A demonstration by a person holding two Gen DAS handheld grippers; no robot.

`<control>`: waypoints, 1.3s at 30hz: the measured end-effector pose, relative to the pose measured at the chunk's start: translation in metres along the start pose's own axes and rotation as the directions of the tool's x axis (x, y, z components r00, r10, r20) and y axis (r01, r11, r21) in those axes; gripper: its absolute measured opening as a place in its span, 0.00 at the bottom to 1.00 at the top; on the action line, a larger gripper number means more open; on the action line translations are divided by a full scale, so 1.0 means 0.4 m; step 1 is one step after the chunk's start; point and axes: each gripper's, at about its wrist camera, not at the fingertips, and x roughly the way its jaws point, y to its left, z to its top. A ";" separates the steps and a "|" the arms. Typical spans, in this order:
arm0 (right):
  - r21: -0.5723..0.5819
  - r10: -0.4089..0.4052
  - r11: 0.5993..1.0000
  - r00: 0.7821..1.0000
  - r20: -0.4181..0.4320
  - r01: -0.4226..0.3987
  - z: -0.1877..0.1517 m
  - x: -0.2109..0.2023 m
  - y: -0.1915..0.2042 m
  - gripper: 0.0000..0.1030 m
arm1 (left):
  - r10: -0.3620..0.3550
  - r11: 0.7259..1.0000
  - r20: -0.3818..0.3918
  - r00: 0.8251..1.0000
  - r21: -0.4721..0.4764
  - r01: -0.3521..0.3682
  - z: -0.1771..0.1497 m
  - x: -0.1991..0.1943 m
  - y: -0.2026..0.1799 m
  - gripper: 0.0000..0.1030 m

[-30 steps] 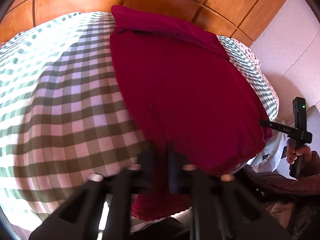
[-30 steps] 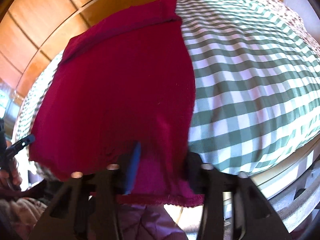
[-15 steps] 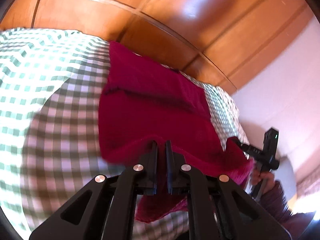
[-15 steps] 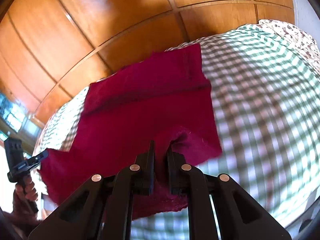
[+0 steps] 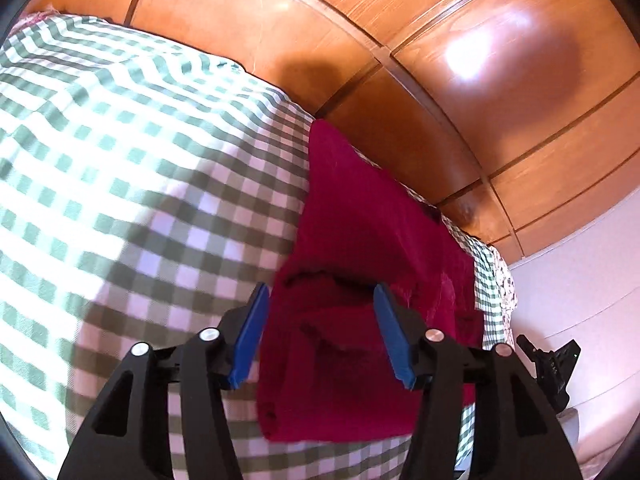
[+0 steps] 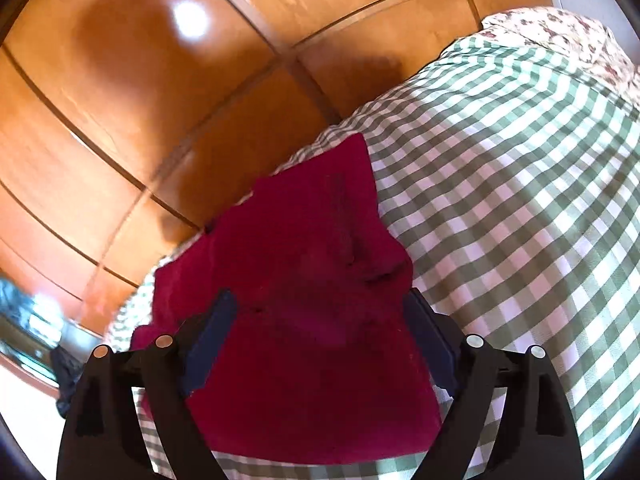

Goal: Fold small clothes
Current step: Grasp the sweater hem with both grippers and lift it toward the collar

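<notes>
Red garment beneath both spread claws

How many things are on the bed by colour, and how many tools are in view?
Dark red cloth: 1
Green and white checked bed cover: 1
Flowered fabric at the bed's far end: 1
Black tools with blue pads, left tool and right tool, both open: 2
Total: 5

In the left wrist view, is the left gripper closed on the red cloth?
No, the left gripper stands open, its blue pads apart on either side of the folded red cloth lying on the checked bedcover.
</notes>
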 end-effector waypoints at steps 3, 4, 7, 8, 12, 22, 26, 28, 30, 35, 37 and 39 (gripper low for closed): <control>-0.014 -0.013 1.000 1.000 -0.027 0.013 -0.042 -0.024 -0.034 0.82 | -0.019 0.996 -0.011 1.000 0.087 0.020 -0.049 -0.019 0.005 0.60; -0.030 -0.027 0.999 0.999 -0.038 0.026 -0.065 -0.032 -0.045 0.82 | -0.026 0.994 -0.016 1.000 0.110 0.027 -0.069 -0.026 0.008 0.63; -0.068 -0.078 0.995 0.993 -0.088 0.072 -0.129 -0.017 -0.069 0.82 | -0.034 0.989 -0.058 0.998 0.142 0.041 -0.131 -0.018 0.016 0.64; -0.067 -0.084 0.995 0.992 -0.099 0.078 -0.139 -0.006 -0.074 0.82 | -0.032 0.989 -0.065 0.997 0.141 0.041 -0.142 -0.011 0.019 0.65; -0.124 -0.149 0.983 0.983 -0.104 0.136 -0.160 0.055 -0.060 0.53 | 0.055 0.982 -0.083 0.995 0.183 -0.039 -0.147 0.046 0.001 0.60; -0.186 -0.150 0.974 0.983 -0.107 0.129 -0.175 -0.016 -0.021 0.19 | 0.015 0.979 -0.134 0.991 0.205 0.013 -0.183 -0.014 -0.001 0.10; -0.211 -0.142 0.971 0.982 -0.122 0.114 -0.226 -0.082 -0.022 0.19 | 0.003 0.970 -0.179 0.984 0.240 0.041 -0.251 -0.064 0.002 0.10; -0.215 -0.148 0.970 0.979 -0.141 0.116 -0.263 -0.114 -0.033 0.19 | 0.000 0.967 -0.209 0.978 0.249 0.053 -0.300 -0.089 0.009 0.10; -0.222 -0.156 0.968 0.974 -0.167 0.117 -0.306 -0.147 -0.042 0.19 | -0.010 0.968 -0.226 0.974 0.244 0.067 -0.339 -0.117 0.017 0.10; -0.268 -0.170 0.957 0.965 -0.202 0.112 -0.366 -0.197 -0.039 0.19 | 0.003 0.965 -0.202 0.979 0.256 0.050 -0.353 -0.169 0.023 0.25; -0.278 -0.182 0.952 0.966 -0.183 0.126 -0.355 -0.203 -0.032 0.25 | 0.022 0.961 -0.137 0.990 0.277 0.017 -0.328 -0.185 0.014 0.47; -0.274 -0.179 0.952 0.976 -0.125 0.140 -0.324 -0.208 -0.021 0.40 | 0.027 0.956 -0.088 0.996 0.293 0.000 -0.292 -0.190 -0.002 0.50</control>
